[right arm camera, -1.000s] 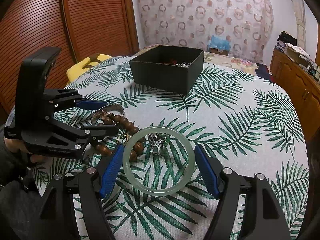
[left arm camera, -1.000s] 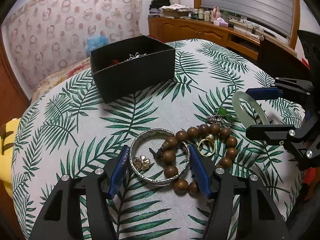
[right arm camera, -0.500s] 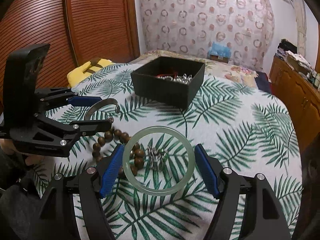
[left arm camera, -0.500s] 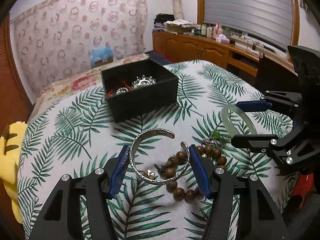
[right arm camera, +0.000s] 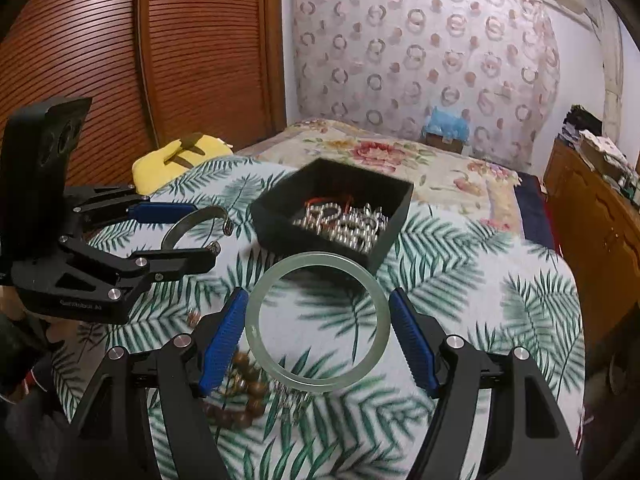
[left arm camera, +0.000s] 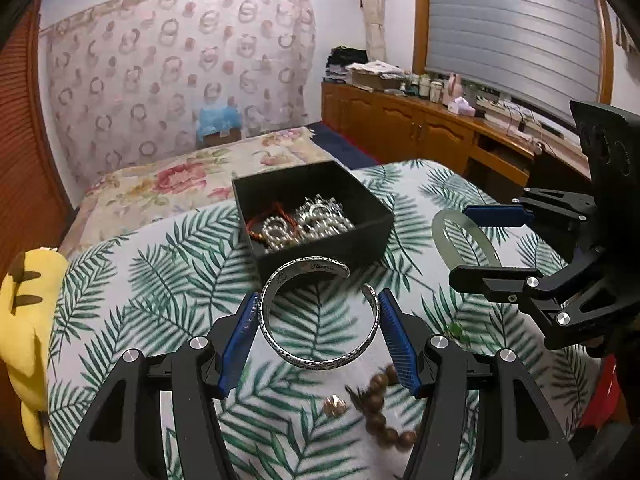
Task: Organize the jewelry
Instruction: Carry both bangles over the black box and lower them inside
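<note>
My left gripper (left arm camera: 318, 320) is shut on a silver cuff bracelet (left arm camera: 316, 361), held flat above the palm-leaf cloth just short of the black box (left arm camera: 320, 256). In the right wrist view the same gripper (right arm camera: 204, 234) and cuff (right arm camera: 192, 216) show at the left. My right gripper (right arm camera: 318, 322) is shut on a pale green jade bangle (right arm camera: 316, 384), also lifted near the box (right arm camera: 288, 236); the left wrist view shows it (left arm camera: 460, 244) with the bangle (left arm camera: 444, 220) at the right. Silver beads and a red cord lie in the box. A wooden bead bracelet (left arm camera: 378, 400) and a gold clover charm (left arm camera: 335, 406) stay on the cloth.
The round table (left arm camera: 160, 280) wears a palm-leaf cloth. A yellow plush toy (left arm camera: 24, 320) sits at its left edge. Behind are a floral bed (left arm camera: 180, 176), a wooden cabinet (left arm camera: 420, 124) with clutter, and a slatted wooden door (right arm camera: 160, 60).
Both grippers have risen and moved toward the black box, lifting the silver cuff and the jade bangle off the cloth. The wooden beads and small pieces stayed behind on the table.
</note>
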### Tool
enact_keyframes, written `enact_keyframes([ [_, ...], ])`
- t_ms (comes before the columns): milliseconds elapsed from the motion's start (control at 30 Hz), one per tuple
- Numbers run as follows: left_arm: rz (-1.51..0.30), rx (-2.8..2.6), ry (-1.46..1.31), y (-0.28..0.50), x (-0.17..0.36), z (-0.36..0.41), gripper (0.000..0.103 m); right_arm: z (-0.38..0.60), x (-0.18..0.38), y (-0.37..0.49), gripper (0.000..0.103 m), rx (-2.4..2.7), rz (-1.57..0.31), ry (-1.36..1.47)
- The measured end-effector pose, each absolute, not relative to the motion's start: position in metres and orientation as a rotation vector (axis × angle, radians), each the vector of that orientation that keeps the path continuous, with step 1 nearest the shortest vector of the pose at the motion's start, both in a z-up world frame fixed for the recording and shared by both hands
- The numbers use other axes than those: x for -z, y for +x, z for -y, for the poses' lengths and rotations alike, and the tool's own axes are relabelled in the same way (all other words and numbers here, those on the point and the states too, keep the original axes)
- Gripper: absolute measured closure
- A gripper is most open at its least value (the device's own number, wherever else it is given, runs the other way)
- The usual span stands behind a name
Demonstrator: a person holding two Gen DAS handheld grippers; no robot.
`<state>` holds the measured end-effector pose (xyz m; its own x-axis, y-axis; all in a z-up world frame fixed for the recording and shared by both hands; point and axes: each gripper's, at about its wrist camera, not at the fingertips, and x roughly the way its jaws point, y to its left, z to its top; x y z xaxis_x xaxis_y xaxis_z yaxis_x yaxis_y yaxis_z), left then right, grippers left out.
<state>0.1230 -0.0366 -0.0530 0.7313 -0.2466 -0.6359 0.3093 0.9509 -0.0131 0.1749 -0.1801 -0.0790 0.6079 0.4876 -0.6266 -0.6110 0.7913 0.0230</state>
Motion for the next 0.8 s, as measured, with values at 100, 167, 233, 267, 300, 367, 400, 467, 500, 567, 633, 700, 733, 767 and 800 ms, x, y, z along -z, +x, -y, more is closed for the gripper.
enact_keyframes([
  [100, -0.679, 0.292, 0.085, 0.135, 0.048, 0.032, 0.046, 0.176, 0.074, 0.188, 0.029, -0.647, -0.648, -0.206],
  [167, -0.678, 0.285, 0.076, 0.141, 0.046, 0.029, 0.046, 0.171, 0.071, 0.201, 0.029, -0.654, -0.64, -0.214],
  [233, -0.677, 0.274, 0.071, 0.149, 0.045, 0.025, 0.046, 0.166, 0.069, 0.213, 0.029, -0.664, -0.633, -0.221],
  [267, -0.676, 0.268, 0.07, 0.152, 0.044, 0.024, 0.046, 0.164, 0.069, 0.217, 0.029, -0.667, -0.631, -0.223],
  [300, -0.676, 0.263, 0.067, 0.157, 0.044, 0.022, 0.046, 0.161, 0.069, 0.224, 0.029, -0.67, -0.629, -0.224],
  [367, -0.677, 0.255, 0.06, 0.163, 0.043, 0.019, 0.046, 0.157, 0.068, 0.236, 0.029, -0.675, -0.627, -0.22],
  [400, -0.677, 0.252, 0.059, 0.167, 0.042, 0.018, 0.046, 0.155, 0.068, 0.241, 0.029, -0.678, -0.624, -0.217],
  [467, -0.677, 0.247, 0.057, 0.171, 0.041, 0.016, 0.046, 0.15, 0.067, 0.253, 0.029, -0.692, -0.622, -0.207],
  [500, -0.677, 0.245, 0.055, 0.174, 0.04, 0.016, 0.046, 0.148, 0.068, 0.258, 0.029, -0.697, -0.622, -0.203],
  [567, -0.676, 0.242, 0.055, 0.18, 0.039, 0.014, 0.046, 0.142, 0.07, 0.267, 0.029, -0.71, -0.623, -0.198],
  [633, -0.676, 0.24, 0.056, 0.184, 0.038, 0.013, 0.046, 0.137, 0.073, 0.273, 0.029, -0.719, -0.628, -0.198],
  [700, -0.677, 0.24, 0.054, 0.189, 0.037, 0.013, 0.046, 0.134, 0.077, 0.279, 0.029, -0.726, -0.636, -0.198],
  [733, -0.677, 0.239, 0.054, 0.189, 0.037, 0.013, 0.046, 0.133, 0.081, 0.281, 0.029, -0.727, -0.644, -0.198],
  [767, -0.679, 0.238, 0.054, 0.192, 0.037, 0.012, 0.046, 0.132, 0.084, 0.283, 0.029, -0.727, -0.649, -0.197],
  [800, -0.68, 0.237, 0.053, 0.194, 0.037, 0.012, 0.046, 0.132, 0.086, 0.285, 0.029, -0.726, -0.655, -0.196],
])
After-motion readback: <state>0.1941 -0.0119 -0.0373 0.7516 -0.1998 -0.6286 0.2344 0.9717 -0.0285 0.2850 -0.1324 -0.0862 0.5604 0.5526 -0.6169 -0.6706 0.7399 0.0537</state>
